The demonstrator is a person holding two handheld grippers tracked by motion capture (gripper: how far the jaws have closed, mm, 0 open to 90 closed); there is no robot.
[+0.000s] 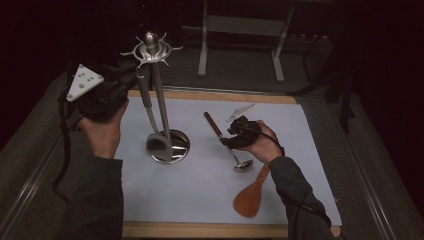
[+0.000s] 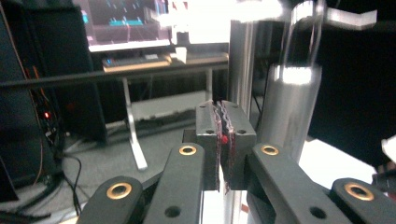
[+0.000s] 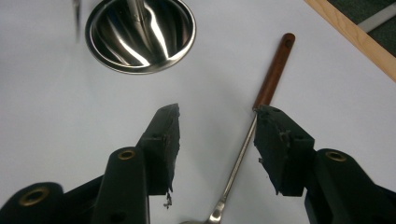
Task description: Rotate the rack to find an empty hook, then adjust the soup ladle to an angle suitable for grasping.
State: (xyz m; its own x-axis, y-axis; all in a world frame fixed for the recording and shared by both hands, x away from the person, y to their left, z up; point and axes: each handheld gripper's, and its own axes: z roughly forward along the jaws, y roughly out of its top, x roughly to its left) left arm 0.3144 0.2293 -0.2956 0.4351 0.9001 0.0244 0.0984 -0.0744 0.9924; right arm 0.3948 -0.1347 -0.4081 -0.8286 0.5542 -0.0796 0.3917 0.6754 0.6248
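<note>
We judge the job to be hanging utensils on the tall steel utensil stand with a round base (image 1: pixel 172 145). A steel spatula (image 1: pixel 152 137) already hangs from its top hooks. Our left gripper (image 2: pixel 223 135), fingers pressed together on nothing we can make out, sits by the post. Our right gripper (image 3: pixel 217 140) has its fingers spread wide astride the wooden-handled steel ladle (image 3: pixel 261 107), which lies ungrasped on the white surface (image 1: pixel 200 195). The wooden rice paddle (image 1: pixel 252 192) also waits.

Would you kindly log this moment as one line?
left tongs shut, by rack | right tongs open over ladle | wooden spatula on mat
</note>
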